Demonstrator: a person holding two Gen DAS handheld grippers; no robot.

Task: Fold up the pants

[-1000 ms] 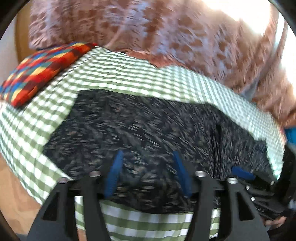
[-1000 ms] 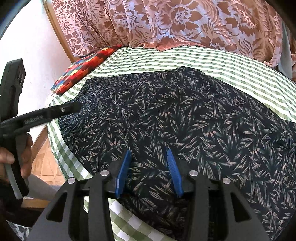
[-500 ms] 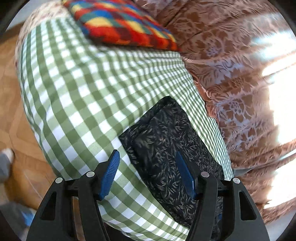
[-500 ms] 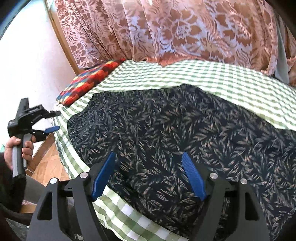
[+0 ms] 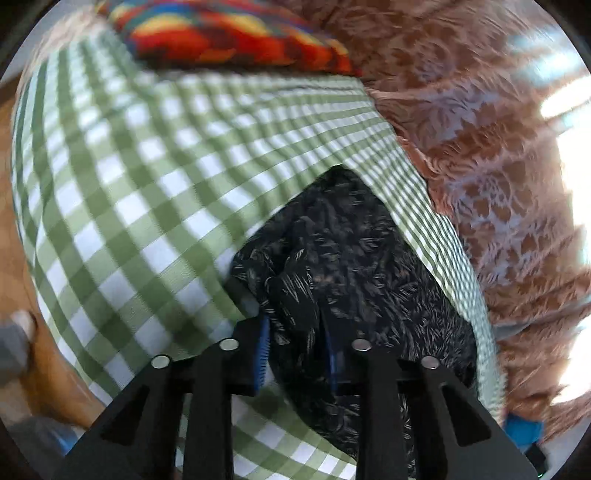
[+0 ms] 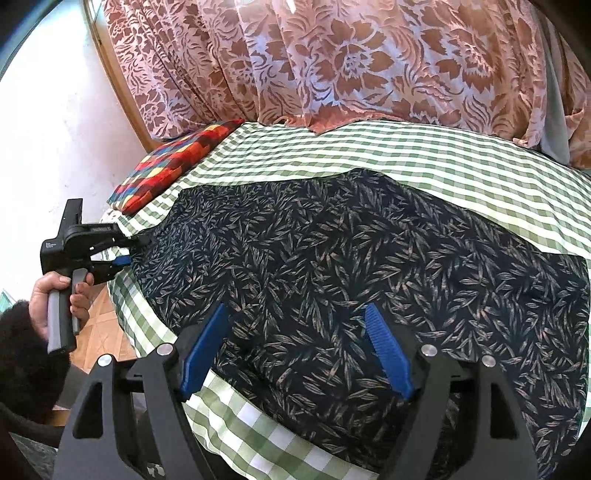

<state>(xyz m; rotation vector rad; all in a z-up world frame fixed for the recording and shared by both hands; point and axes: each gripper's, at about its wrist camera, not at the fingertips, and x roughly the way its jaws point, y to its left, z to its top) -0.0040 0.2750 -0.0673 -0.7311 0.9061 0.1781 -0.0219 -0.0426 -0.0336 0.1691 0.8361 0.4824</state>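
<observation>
The dark leaf-print pants (image 6: pixel 351 266) lie spread across a green checked bedsheet (image 6: pixel 424 155). My right gripper (image 6: pixel 295 350) is open, its blue pads hovering over the near edge of the pants. My left gripper (image 5: pixel 297 354) is shut on the left end of the pants (image 5: pixel 332 258), with bunched fabric between its blue pads. In the right wrist view the left gripper (image 6: pixel 129 251) shows at the pants' far left edge, held by a hand.
A multicoloured cushion (image 6: pixel 173 166) lies at the bed's far left corner, also in the left wrist view (image 5: pixel 229 33). A rust floral curtain (image 6: pixel 351 62) hangs behind the bed. Wooden floor (image 6: pixel 99 332) lies below the left edge.
My left gripper has moved onto the pants' left end and closed on the fabric. My right gripper has stayed open and lifted back slightly.
</observation>
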